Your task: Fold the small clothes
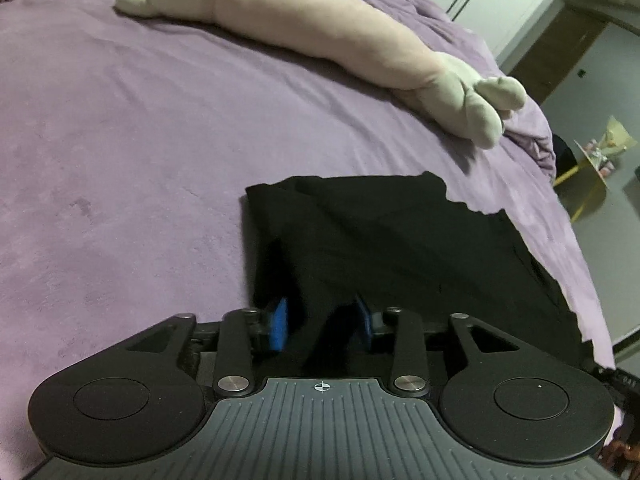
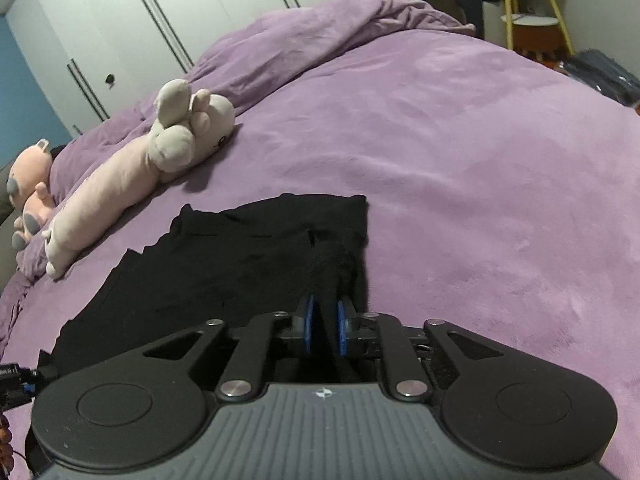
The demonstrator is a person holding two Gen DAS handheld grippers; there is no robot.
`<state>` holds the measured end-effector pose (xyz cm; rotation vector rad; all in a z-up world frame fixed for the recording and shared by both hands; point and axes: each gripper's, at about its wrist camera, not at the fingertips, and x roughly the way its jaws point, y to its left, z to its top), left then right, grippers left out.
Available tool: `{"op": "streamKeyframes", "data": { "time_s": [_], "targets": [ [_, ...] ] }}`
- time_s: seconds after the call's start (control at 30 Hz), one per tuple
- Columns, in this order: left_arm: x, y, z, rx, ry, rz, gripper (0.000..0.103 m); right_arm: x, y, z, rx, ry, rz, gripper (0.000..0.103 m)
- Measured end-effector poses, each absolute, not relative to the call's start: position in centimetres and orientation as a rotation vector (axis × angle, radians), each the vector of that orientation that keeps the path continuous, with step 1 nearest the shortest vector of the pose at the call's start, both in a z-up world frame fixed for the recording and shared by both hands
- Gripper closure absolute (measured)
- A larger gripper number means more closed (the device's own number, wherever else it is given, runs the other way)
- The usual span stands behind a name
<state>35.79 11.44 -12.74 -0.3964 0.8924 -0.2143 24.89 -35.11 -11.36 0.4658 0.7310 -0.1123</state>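
A black garment [image 1: 400, 240] lies partly folded on the purple bedspread [image 1: 120, 160]. In the left wrist view my left gripper [image 1: 322, 320] sits at the garment's near left corner. Its blue pads [image 1: 280, 326] stand apart, with a fold of black cloth hanging loose between them. In the right wrist view the same garment [image 2: 240, 264] spreads to the left. My right gripper [image 2: 325, 326] is at the garment's near right corner. Its blue pads [image 2: 308, 324] stand close together, and a pinched ridge of black cloth fills the gap and rises from them.
A long pale plush toy [image 1: 300, 28] lies across the bed beyond the garment, also visible at the left [image 2: 120, 176]. A pink plush [image 2: 30, 176] sits beside it. The purple bedspread [image 2: 480, 200] stretches wide to the right. White wardrobe doors [image 2: 140, 20] and a yellow-legged stool [image 2: 534, 34] stand behind.
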Motion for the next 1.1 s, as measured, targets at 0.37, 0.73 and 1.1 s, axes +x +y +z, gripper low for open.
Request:
{"op": "streamKeyframes", "data": {
  "time_s": [0.37, 0.73, 1.1],
  "targets": [
    [34.3, 11.0, -7.8, -0.271, 0.793, -0.217, 0.097, 23.5, -33.6, -6.7, 0.375, 0.564, -0.105, 0.099],
    [42.7, 8.9, -5.3, -0.247, 0.633, -0.082, 0.097, 34.9, -34.0, -6.5, 0.336, 0.534, -0.186, 0.1],
    [40.4, 2.4, -9.3, -0.16, 0.656, -0.162, 0.051, 35.1, -30.8, -10.4, 0.504, 0.519, -0.161, 0.084]
  ]
}}
